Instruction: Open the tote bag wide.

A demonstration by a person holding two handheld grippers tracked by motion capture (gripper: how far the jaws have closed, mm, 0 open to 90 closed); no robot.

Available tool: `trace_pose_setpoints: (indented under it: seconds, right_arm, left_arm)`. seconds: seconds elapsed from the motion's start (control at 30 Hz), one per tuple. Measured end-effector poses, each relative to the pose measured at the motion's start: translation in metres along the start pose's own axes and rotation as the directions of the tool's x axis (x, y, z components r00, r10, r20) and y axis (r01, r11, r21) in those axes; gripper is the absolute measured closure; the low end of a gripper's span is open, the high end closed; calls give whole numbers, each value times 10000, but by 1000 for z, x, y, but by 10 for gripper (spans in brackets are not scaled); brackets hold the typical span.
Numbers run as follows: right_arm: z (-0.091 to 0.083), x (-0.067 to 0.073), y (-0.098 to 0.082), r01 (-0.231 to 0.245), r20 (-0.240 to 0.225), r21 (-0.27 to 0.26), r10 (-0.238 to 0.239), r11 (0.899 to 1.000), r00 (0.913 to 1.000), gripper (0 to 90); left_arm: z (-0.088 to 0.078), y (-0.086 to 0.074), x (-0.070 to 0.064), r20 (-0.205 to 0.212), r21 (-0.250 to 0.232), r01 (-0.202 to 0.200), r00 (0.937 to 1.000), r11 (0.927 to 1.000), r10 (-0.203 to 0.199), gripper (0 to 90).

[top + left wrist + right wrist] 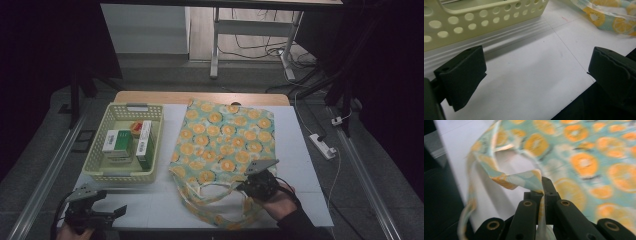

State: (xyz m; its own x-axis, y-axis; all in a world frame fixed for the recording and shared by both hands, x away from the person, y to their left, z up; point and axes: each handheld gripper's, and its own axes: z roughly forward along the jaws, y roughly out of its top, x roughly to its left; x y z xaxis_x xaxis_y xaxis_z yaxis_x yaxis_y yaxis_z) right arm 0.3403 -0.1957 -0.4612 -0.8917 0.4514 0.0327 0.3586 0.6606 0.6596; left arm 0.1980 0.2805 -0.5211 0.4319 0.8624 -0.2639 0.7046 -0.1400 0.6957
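Note:
A cloth tote bag (225, 135) printed with orange slices on teal lies flat on the white table top (145, 200). Its handles trail toward the near edge. My right gripper (245, 186) sits at the bag's near end, shut on a handle strap (519, 178). In the right gripper view the jaws (543, 187) pinch the strap, which rises off the table in a loop. My left gripper (117, 212) rests low at the near left corner, open, with nothing between its jaws (536, 72).
A pale yellow perforated basket (100, 172) stands left of the bag and holds several small boxes (117, 142); its wall (474, 15) is just ahead of the left gripper. The bag's edge (609, 17) lies to that gripper's right. A power strip (322, 145) lies on the floor at right.

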Motion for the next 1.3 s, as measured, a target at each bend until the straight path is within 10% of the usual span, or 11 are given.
trace_pose_setpoints:
  seconds: [0.6,1.3]
  right_arm:
    - [4,-97,25,-1047,1019,-142,1056,9944,9892,895]
    - [18,-171,62,-1650,1882,-438,1703,9853,9673,895]
  left_arm:
    - [0,0,2,62,12,132,9999,9999,-132,20]
    - [0,0,3,142,7,262,9996,9997,-262,22]
